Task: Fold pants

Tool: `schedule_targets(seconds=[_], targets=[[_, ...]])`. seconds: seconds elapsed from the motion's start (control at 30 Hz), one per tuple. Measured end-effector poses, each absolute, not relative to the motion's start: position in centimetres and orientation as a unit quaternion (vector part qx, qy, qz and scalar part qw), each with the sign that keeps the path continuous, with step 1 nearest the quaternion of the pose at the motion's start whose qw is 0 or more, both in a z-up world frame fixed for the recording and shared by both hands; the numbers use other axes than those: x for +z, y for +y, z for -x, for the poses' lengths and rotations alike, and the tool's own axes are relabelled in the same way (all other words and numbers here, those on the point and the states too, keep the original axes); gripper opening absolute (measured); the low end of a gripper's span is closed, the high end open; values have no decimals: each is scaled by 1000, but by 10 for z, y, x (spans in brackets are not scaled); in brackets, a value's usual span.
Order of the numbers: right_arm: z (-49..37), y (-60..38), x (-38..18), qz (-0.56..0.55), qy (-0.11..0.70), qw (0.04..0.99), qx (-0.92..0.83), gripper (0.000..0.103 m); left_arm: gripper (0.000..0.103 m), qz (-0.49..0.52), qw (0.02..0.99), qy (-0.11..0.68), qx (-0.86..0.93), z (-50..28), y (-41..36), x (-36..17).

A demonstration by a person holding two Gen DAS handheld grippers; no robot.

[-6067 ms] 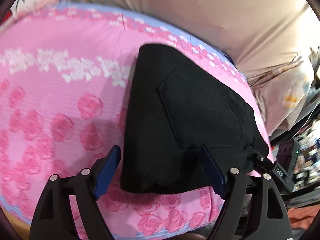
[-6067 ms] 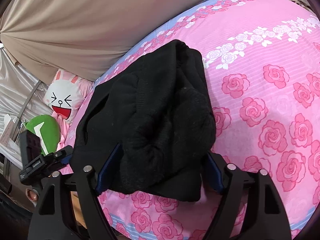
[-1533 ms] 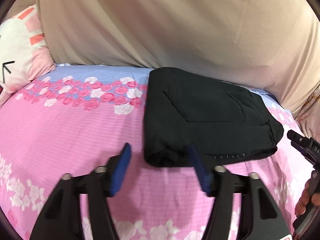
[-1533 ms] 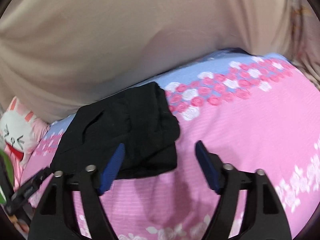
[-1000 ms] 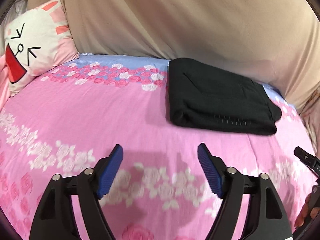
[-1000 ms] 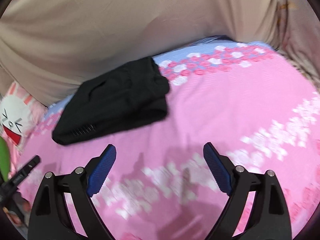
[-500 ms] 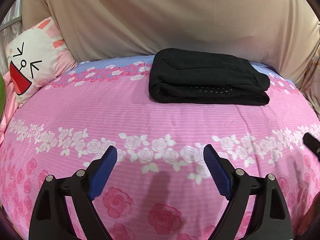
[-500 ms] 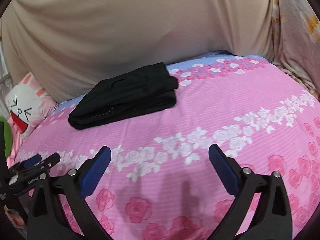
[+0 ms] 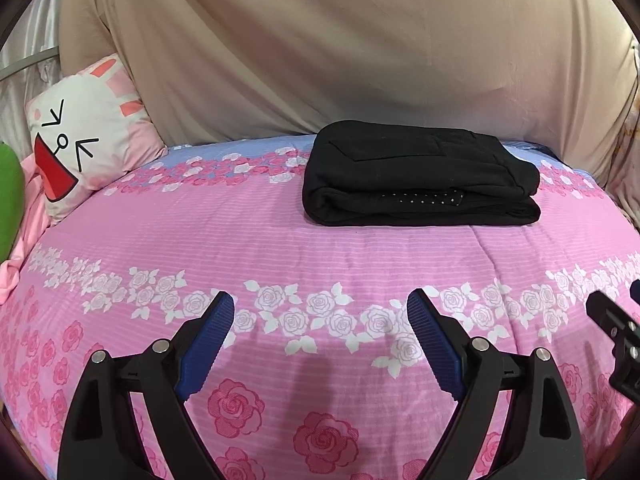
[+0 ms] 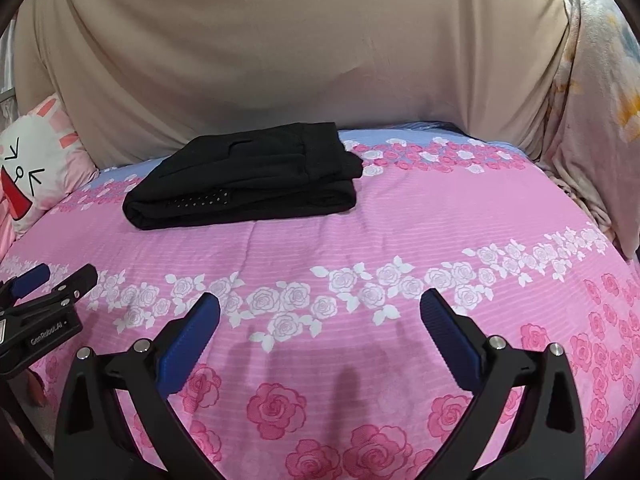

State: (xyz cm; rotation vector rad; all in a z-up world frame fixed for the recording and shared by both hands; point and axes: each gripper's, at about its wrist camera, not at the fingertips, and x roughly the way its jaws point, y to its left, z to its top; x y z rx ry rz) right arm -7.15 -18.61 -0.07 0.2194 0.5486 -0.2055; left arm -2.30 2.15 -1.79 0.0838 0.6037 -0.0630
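matt black cloth pants (image 9: pixel 416 172), ribbed pink bedspread (image 9: pixel 256 248)

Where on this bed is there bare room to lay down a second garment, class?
The wide pink stretch of bedspread between the folded black pants and both open grippers is free. So is the part right of the pants. The left edge is crowded by the bunny pillow.

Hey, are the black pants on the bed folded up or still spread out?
Folded. The pants lie as a compact stacked rectangle on the pink bedspread, layered edges showing along the near side, a pocket on top.
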Motion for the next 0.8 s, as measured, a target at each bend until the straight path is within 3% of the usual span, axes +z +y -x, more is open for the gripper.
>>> schedule_targets(seconds=[0.8], targets=[[62, -178, -9, -105, 297, 943, -106, 98, 87, -56, 961, 269, -27, 28, 15, -13]])
